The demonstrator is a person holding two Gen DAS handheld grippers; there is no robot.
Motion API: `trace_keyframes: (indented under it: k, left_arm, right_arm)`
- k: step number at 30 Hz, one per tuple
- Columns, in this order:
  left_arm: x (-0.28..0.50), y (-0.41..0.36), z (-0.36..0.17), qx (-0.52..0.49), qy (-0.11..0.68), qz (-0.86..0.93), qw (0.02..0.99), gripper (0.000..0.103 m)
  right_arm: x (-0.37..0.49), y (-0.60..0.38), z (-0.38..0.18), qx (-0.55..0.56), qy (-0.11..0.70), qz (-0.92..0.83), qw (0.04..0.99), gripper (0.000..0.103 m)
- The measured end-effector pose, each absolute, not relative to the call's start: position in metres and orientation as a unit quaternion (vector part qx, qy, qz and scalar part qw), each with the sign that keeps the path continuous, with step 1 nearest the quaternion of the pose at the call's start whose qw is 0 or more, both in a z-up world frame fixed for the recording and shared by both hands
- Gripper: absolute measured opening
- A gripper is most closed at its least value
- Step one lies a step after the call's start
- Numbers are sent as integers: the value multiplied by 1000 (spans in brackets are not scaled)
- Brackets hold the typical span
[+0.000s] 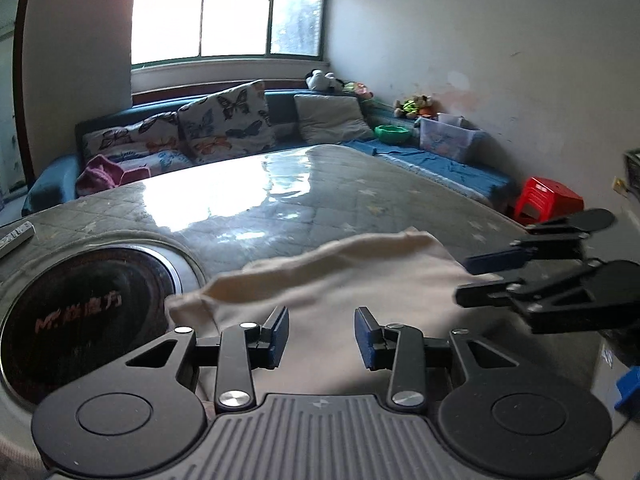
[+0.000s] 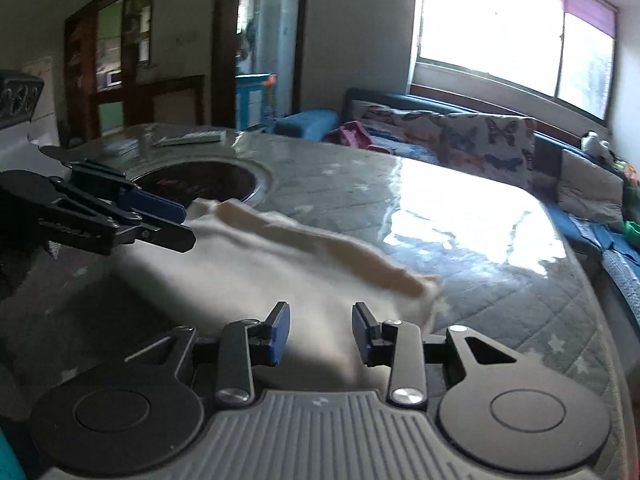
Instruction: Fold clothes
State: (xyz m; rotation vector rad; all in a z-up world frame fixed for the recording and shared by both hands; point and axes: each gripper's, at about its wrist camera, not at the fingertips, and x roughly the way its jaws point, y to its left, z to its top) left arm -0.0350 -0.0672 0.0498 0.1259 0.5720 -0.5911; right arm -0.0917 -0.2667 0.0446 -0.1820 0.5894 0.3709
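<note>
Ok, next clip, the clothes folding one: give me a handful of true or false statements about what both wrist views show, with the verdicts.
1. A cream garment lies on the table. True.
2. The left gripper is clamped on the garment. False: its jaws stand apart with nothing pinched between the pads.
3. A round dark burner is set into the table beside the garment. True.
4. The right gripper holds a red stool. False: its jaws are open and empty; the red stool stands on the floor beyond the table.
5. Butterfly-print cushions sit on the sofa under the window. True.
</note>
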Motion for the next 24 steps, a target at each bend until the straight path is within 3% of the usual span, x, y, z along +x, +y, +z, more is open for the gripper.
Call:
trace_keyframes:
  k: [21,24]
  left_arm:
    - [-32,-46,27,14,319,-251,914,40]
    - [-31,-41,33,1,318,-253,914,46]
  right_arm:
    - [-91,-260,24,-71,300,193,932,38]
    - [-91,-258,30,-75,298,197,931,43]
